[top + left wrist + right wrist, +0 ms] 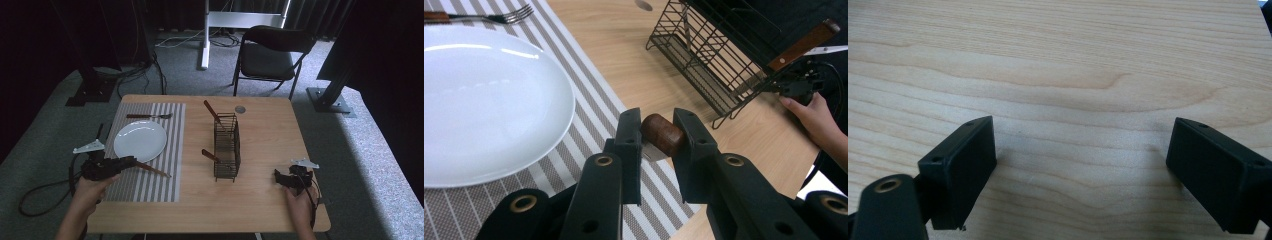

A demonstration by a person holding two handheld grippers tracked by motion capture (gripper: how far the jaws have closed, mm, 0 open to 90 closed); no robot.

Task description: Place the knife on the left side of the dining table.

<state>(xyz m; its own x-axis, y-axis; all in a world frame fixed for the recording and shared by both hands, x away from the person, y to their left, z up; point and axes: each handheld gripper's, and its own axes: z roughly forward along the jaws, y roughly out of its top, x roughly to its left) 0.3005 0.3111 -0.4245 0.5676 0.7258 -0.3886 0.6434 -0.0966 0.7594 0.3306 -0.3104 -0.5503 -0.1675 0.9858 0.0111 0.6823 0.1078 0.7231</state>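
Note:
My left gripper (127,161) (658,124) is shut on the brown wooden handle (665,136) of a table utensil (152,170). The utensil lies low over the striped placemat (165,145), just right of the white plate (140,140) (484,100), with its thin end pointing right. What kind of utensil it is I cannot tell. My right gripper (281,176) (1083,150) stands open over bare wood near the table's front right, with nothing between its jaws. It rests right of the black wire rack (226,147) (719,65).
A fork (149,116) (479,16) lies on the placemat beyond the plate. Two wooden-handled utensils (214,114) stand in the rack. A small grey disc (240,109) lies near the far edge. Behind the table stands a dark chair (270,52). Cables trail at the left.

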